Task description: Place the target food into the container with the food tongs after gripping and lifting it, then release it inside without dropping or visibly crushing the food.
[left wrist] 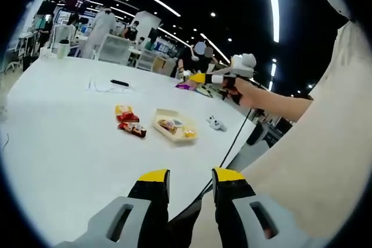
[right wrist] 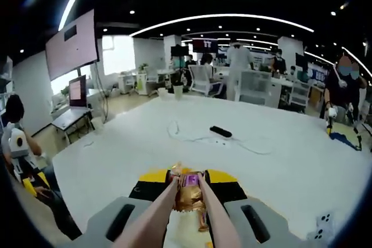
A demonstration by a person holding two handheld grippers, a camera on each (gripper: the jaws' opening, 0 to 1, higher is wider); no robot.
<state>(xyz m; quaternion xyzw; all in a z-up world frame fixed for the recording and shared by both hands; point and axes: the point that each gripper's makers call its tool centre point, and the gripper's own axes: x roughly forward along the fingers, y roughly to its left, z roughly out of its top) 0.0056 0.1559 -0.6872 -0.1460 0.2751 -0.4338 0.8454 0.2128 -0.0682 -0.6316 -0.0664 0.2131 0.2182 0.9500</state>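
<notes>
1. Low in the right gripper view, my right gripper (right wrist: 187, 181) is clenched on the food tongs (right wrist: 174, 213); its yellow-tipped jaws press the two pinkish arms of the tongs together.
2. Between the tongs' tips sits the target food (right wrist: 190, 193), a golden wrapped piece with a purple label, pinched and lifted off the white table (right wrist: 145, 143).
3. Bottom centre of the left gripper view: my left gripper (left wrist: 190, 176), released, jaws apart with nothing between them, hanging over the near edge of the table.
4. Centre of the left gripper view: the container (left wrist: 174, 126), a pale shallow tray on the table with a few small food pieces inside.
5. Just left of the container: two red-and-yellow snack packets (left wrist: 130, 122), lying flat, apart from the tray.
6. Right of the container: a small white controller-like object (left wrist: 217, 123).
7. Upper middle of the right gripper view: a black remote-like bar (right wrist: 221, 131) with a thin white cable (right wrist: 192, 137) around it.
8. Far background: people standing at desks.
</notes>
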